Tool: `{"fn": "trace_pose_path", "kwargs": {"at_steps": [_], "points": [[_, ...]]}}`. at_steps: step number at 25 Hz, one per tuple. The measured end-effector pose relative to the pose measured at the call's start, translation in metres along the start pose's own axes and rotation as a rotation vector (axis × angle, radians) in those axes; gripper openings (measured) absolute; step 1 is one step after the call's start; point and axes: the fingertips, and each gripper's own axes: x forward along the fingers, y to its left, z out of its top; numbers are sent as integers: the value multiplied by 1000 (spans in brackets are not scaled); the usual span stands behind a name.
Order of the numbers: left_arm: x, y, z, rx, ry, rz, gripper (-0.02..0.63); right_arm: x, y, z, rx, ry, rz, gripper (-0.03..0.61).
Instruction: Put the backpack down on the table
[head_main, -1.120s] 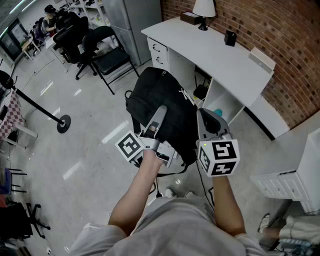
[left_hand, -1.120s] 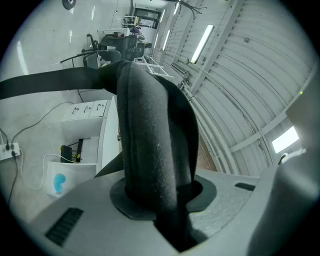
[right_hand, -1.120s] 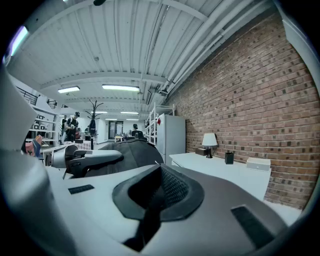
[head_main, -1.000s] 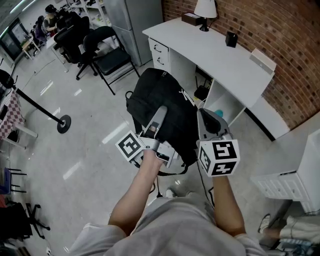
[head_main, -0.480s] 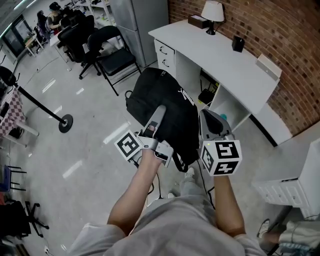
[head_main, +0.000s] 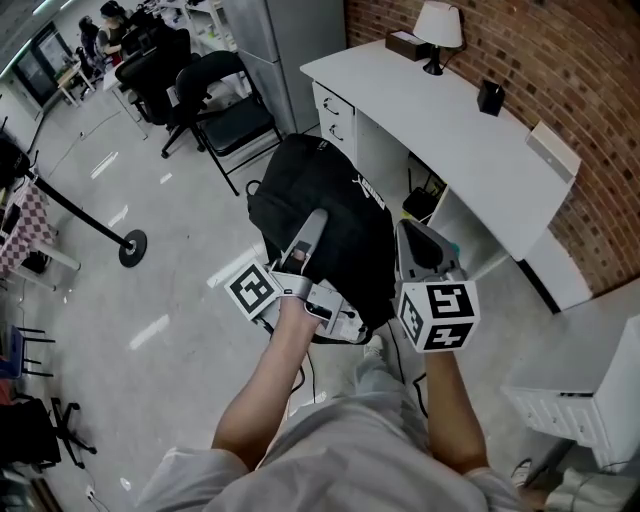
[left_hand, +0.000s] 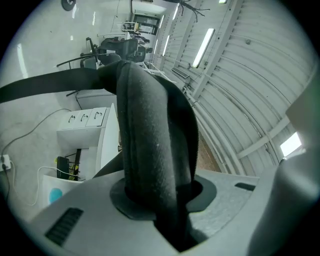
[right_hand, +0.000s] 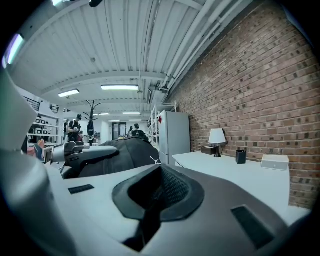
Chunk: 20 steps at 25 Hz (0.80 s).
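Note:
A black backpack (head_main: 335, 215) hangs above the floor in front of me, short of the white table (head_main: 450, 115). My left gripper (head_main: 312, 225) is shut on its padded black strap (left_hand: 150, 145), which fills the jaws in the left gripper view. My right gripper (head_main: 416, 240) sits just right of the bag with its jaws together. Nothing shows between them in the right gripper view (right_hand: 152, 197). That view shows the backpack (right_hand: 122, 150) to the left and the table (right_hand: 235, 172) ahead on the right.
On the table stand a lamp (head_main: 438, 30), a small black holder (head_main: 490, 98) and a brown box (head_main: 405, 42). A black folding chair (head_main: 225, 110) and a grey cabinet (head_main: 265, 40) stand to the table's left. A stanchion base (head_main: 132, 247) sits on the floor at left.
The person has walked on carrying the backpack, and the table has slid right in the head view. Both grippers keep the same pose and the left keeps its hold.

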Motion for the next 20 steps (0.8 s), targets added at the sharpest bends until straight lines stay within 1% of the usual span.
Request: {"fn": "trace_pose_path", "kwargs": {"at_steps": [4, 10, 14, 20], "points": [[36, 15, 12, 10, -30, 16, 101, 37, -22, 8, -2, 7, 37, 2], [88, 31, 22, 1, -72, 4, 101, 80, -64, 19, -10, 8, 70, 2], [119, 40, 24, 6, -86, 7, 101, 100, -90, 27, -15, 3, 82, 2], [160, 41, 22, 13, -86, -8, 101, 118, -121, 34, -7, -3, 88, 2]]}}
